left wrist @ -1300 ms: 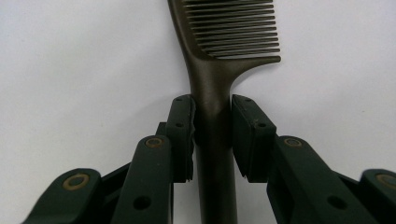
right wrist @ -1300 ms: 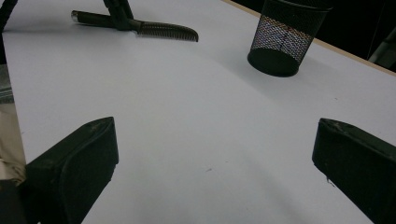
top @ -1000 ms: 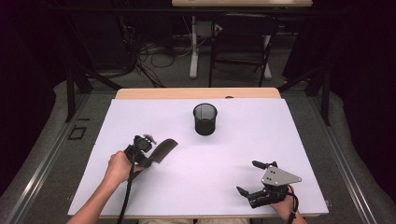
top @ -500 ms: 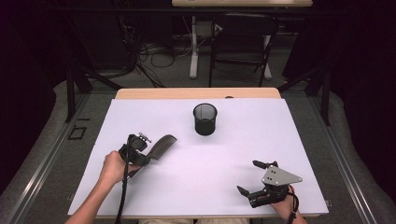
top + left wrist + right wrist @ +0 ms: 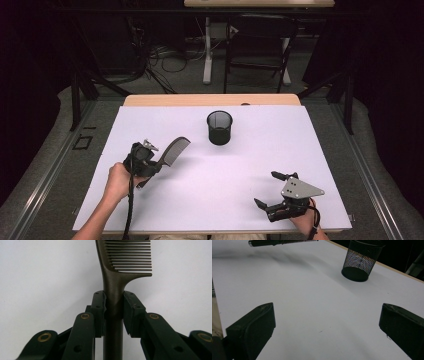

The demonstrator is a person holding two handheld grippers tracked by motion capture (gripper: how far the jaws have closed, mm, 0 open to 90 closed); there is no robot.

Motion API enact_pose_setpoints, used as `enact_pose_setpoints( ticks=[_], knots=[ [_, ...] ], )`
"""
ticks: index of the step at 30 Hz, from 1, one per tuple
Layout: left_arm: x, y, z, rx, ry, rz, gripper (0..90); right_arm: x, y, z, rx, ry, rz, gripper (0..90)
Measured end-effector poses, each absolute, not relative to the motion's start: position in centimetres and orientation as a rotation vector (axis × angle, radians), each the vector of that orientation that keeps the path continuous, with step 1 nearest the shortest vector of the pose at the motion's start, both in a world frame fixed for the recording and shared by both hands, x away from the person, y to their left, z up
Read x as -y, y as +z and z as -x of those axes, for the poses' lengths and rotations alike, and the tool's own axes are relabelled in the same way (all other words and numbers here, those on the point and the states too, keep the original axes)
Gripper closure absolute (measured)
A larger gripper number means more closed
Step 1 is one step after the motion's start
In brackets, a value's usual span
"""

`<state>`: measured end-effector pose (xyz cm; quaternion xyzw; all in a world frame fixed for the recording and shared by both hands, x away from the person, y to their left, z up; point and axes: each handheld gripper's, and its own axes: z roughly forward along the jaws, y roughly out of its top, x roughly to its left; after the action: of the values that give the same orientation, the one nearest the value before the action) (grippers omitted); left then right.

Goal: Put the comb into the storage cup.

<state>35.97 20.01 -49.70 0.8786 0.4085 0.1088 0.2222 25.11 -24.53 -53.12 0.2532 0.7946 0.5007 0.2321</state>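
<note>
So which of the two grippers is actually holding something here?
The left gripper, clamped on the dark comb by its handle. The right gripper rests near the table's front edge with jaws wide apart and nothing between them.

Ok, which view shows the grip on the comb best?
The left gripper view: the left claw pinches the comb by its handle, teeth beyond. The high view shows the comb small; the right gripper view catches it at the top edge.
</note>
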Motion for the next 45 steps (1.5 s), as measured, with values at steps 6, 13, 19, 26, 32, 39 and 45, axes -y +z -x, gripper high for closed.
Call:
enact_pose_setpoints(
  ticks=[6,13,19,26,32,39,45],
  knots=[
    [-20.0,-49.1,-35.4,-1.081,0.341,-2.345,72.4,24.6,-53.1,-25.2,-2.181,1.376,-0.703,0.2],
    [-20.0,-49.0,-35.1,-1.062,0.367,-2.284,72.4,24.6,-53.1,-25.1,-2.179,1.375,-0.703,0.2],
    [-20.1,-49.1,-34.8,-1.047,0.398,-2.239,72.4,24.7,-53.1,-25.2,-2.180,1.373,-0.703,0.2],
    [-20.3,-49.1,-34.5,-1.037,0.425,-2.215,72.4,24.7,-53.1,-25.2,-2.179,1.372,-0.707,0.2],
    [-20.5,-49.3,-34.4,-1.031,0.444,-2.195,72.4,24.9,-53.2,-25.3,-2.176,1.379,-0.717,0.3],
    [-20.6,-49.6,-34.4,-1.029,0.459,-2.168,72.4,24.8,-53.2,-25.4,-2.178,1.376,-0.720,0.3],
    [-20.4,-49.5,-34.2,-1.011,0.491,-2.127,72.4,24.7,-53.3,-25.4,-2.179,1.381,-0.716,0.3]
  ],
)
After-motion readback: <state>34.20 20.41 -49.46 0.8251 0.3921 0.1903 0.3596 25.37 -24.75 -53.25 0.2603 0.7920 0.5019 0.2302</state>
